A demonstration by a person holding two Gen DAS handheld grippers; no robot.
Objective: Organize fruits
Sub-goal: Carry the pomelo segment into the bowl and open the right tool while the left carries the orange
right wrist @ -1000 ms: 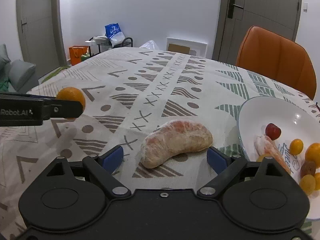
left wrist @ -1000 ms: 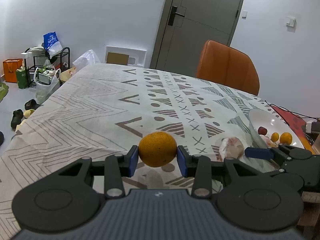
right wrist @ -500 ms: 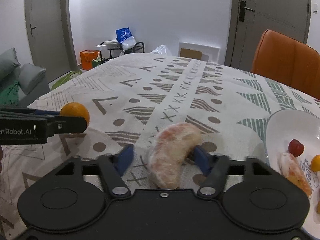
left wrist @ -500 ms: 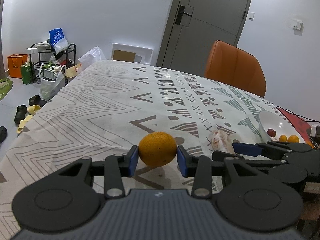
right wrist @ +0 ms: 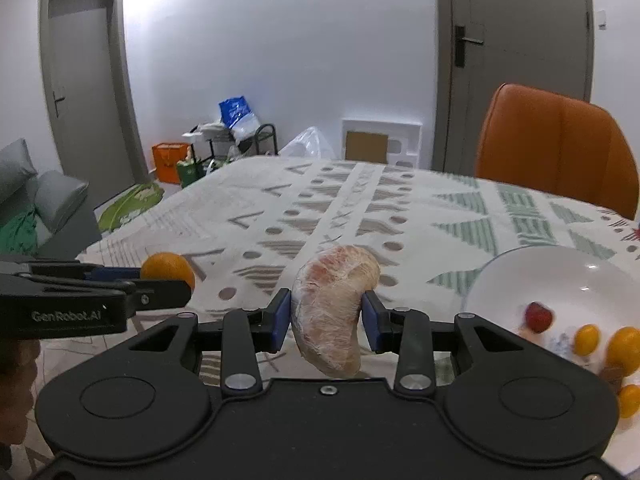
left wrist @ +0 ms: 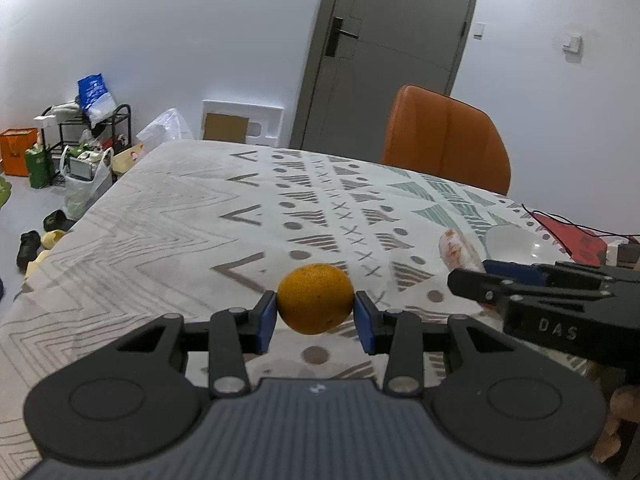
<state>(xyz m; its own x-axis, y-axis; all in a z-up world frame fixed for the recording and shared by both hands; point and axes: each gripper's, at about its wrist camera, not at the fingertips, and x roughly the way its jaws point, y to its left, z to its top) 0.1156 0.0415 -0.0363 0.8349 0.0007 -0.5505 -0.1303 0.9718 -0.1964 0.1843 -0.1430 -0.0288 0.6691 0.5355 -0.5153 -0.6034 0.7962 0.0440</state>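
Note:
My left gripper [left wrist: 315, 318] is shut on a round orange [left wrist: 315, 298] and holds it above the patterned tablecloth. My right gripper [right wrist: 326, 322] is shut on a peeled pomelo segment [right wrist: 332, 308], lifted off the table. The orange [right wrist: 168, 270] and the left gripper also show at the left of the right wrist view. The pomelo segment [left wrist: 456, 250] and the right gripper show at the right of the left wrist view. A white bowl [right wrist: 532, 272] at the right holds a red fruit [right wrist: 538, 317] and several small oranges [right wrist: 586, 339].
The table [left wrist: 168, 216] carries a patterned cloth. An orange chair [right wrist: 556, 148] stands at its far side. A red item with black cables [left wrist: 576, 236] lies past the bowl [left wrist: 508, 240]. Bags and a rack [left wrist: 80, 140] stand on the floor to the left.
My right gripper closed on the pomelo segment and lifted it off the table. My left gripper rose with the orange held.

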